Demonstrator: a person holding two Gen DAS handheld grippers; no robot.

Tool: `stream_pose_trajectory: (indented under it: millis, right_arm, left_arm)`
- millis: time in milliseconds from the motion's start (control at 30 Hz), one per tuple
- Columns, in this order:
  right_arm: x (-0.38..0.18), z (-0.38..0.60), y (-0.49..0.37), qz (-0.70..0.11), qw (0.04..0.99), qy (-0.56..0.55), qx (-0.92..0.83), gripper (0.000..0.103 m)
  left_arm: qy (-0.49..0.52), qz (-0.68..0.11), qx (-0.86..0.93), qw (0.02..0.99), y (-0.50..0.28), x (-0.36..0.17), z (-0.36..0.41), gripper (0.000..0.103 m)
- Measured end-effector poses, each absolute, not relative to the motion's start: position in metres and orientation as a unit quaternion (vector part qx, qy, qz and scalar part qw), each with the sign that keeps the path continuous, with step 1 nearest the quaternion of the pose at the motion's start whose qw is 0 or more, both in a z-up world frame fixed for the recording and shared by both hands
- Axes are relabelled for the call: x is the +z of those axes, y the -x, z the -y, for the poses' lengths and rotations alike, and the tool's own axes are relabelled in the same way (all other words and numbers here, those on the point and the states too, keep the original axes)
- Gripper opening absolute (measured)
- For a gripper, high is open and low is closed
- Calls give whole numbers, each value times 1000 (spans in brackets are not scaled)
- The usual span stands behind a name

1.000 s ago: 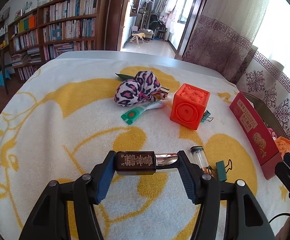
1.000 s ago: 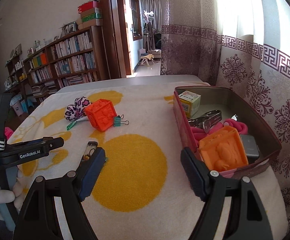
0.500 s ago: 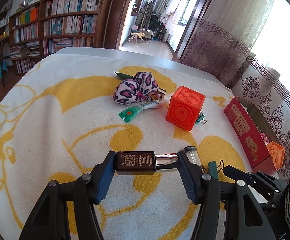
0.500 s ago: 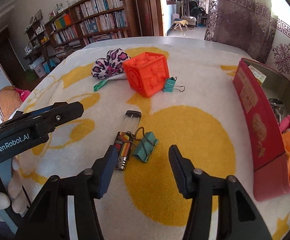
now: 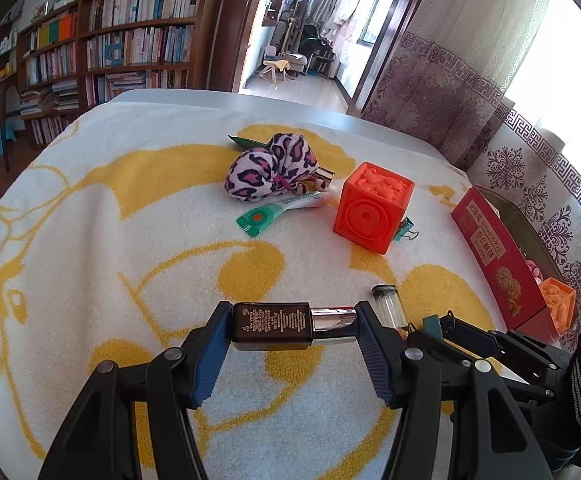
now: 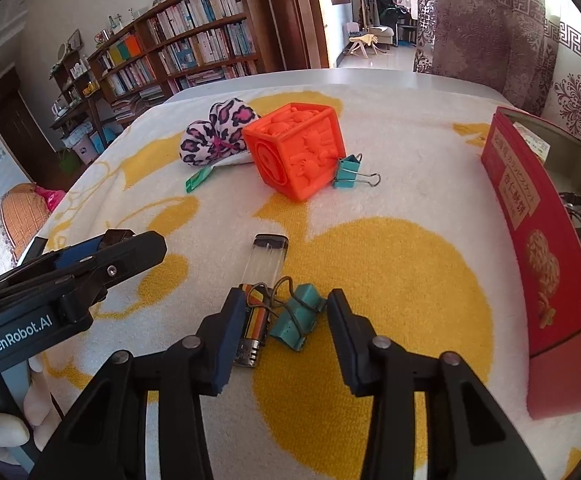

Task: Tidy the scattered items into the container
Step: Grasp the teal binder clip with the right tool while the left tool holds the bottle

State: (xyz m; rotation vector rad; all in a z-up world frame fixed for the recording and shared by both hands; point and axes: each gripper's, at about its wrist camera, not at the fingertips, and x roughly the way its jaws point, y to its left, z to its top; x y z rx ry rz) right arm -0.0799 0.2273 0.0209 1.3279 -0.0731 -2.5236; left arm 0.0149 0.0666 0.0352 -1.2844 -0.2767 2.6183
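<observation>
Towel (image 5: 90, 240); container (image 6: 530, 216) contents half-hidden.

Dark bottle (image 5: 271, 325) held crosswise, teal binder clip (image 6: 297, 316) beside battery tube (image 6: 261, 280), red tin (image 6: 538, 248) at right.

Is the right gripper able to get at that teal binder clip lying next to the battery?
Probably yes: the right gripper is open with the teal binder clip between its fingers, though the battery sits there too.

Red tin (image 6: 530, 216) cropped (contents perhaps toys).
</observation>
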Motion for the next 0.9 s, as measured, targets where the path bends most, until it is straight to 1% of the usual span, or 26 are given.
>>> stream_pose_trajectory:
  millis: [133, 367, 467, 500, 533, 567, 700, 900]
  right_arm:
    - [20, -239, 82, 39, 129, -459, -878, 41]
    - [20, -236, 78, 12, 115, -450, -886, 41]
    - [20, -237, 78, 16, 115, -446, -887, 41]
    - [21, -239, 78, 23, 117, -444, -888, 40]
    - [22, -241, 78, 27, 116, -442, -889, 31]
    - [23, -242, 78, 29, 112, -441, -890, 25]
    - [19, -248, 82, 43, 107, -452, -885, 25]
    - [21, -244, 80, 36, 120, -449, -885, 25]
  left_arm:
    - [440, 91, 887, 108, -14, 33, -69, 63]
    - [440, 86, 887, 111, -15, 33, -71, 63]
    - [439, 87, 887, 114, -16, 34, -71, 63]
    - [438, 87, 887, 114, -17, 34, -71, 63]
    - [438, 87, 887, 115, -17, 35, -71, 63]
    - [437, 87, 887, 116, -17, 35, -71, 63]
    - [437, 86, 887, 121, -18, 36, -74, 63]
    - [437, 87, 887, 122, -19, 36, -74, 63]
